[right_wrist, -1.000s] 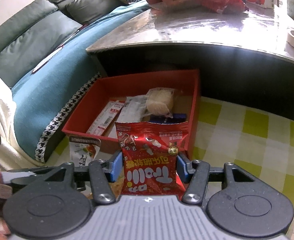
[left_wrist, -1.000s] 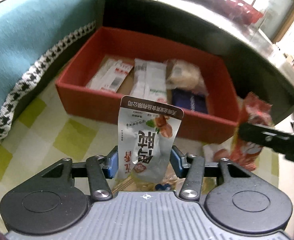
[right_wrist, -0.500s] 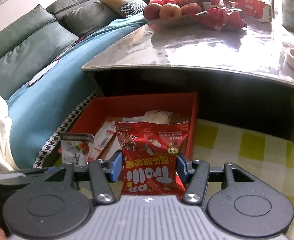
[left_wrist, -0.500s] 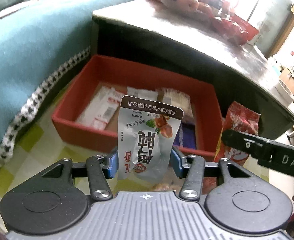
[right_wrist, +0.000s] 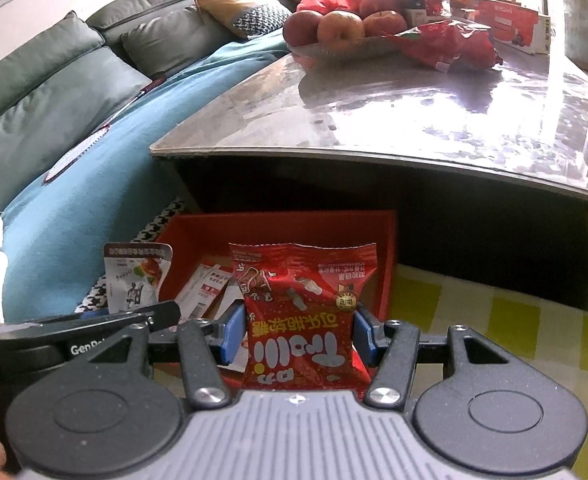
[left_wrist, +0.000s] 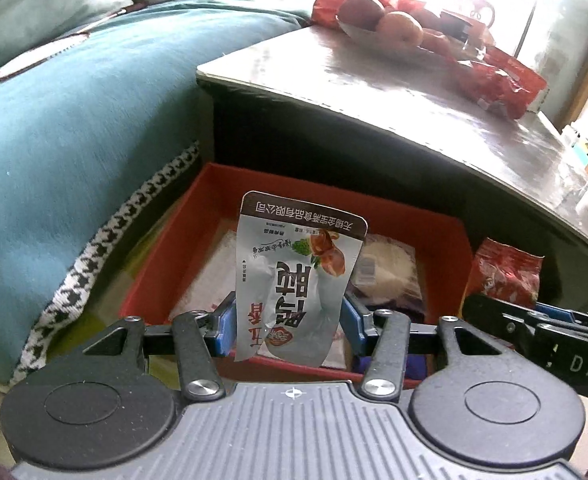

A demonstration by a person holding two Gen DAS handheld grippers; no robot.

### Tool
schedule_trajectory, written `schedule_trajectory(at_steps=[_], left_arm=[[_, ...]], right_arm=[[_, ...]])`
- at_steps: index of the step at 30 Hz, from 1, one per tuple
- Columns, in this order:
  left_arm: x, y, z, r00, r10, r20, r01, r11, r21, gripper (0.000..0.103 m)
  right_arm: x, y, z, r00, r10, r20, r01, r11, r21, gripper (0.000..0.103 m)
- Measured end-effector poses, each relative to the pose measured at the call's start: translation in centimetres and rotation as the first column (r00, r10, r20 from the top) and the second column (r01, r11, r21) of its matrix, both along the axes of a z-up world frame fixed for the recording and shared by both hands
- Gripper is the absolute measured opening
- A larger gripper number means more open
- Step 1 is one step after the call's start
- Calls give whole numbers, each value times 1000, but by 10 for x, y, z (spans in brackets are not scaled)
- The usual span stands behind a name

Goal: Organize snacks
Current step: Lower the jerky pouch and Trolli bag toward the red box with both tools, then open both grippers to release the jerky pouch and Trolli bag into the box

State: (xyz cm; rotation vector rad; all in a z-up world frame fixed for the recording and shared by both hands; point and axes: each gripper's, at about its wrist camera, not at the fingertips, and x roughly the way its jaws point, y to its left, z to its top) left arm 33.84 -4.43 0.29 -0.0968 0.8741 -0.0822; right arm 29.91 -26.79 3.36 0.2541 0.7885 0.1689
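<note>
My left gripper [left_wrist: 290,326] is shut on a silver snack pouch [left_wrist: 294,280] with a brown top band, held upright above the near wall of the red box [left_wrist: 445,236]. My right gripper [right_wrist: 297,336] is shut on a red snack bag [right_wrist: 305,320], also upright, in front of the red box [right_wrist: 385,264]. The red bag [left_wrist: 507,272] shows at the right of the left wrist view, and the silver pouch [right_wrist: 136,280] at the left of the right wrist view. Inside the box lie several wrapped snacks, among them a round pastry [left_wrist: 385,272] and white sachets [right_wrist: 206,292].
The box sits on a yellow-checked floor cloth [right_wrist: 493,320] under the edge of a dark glossy table [right_wrist: 393,112]. A bowl of apples [right_wrist: 333,28] and red packets [right_wrist: 449,46] stand on the table. A teal sofa cover [left_wrist: 74,140] rises at the left.
Both grippers have lifted and drawn back from the box with their packets still gripped. The views have tilted up, so the tabletop and its apples now show.
</note>
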Motion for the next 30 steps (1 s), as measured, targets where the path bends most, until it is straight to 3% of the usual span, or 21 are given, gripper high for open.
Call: schedule_trajectory(at_steps=[30], left_arm=[[32,-1,-25,998,46,-45,-45,998,34,62]], right_arm=[[25,18,-21,998,14,-54,-16,999,-34,57]])
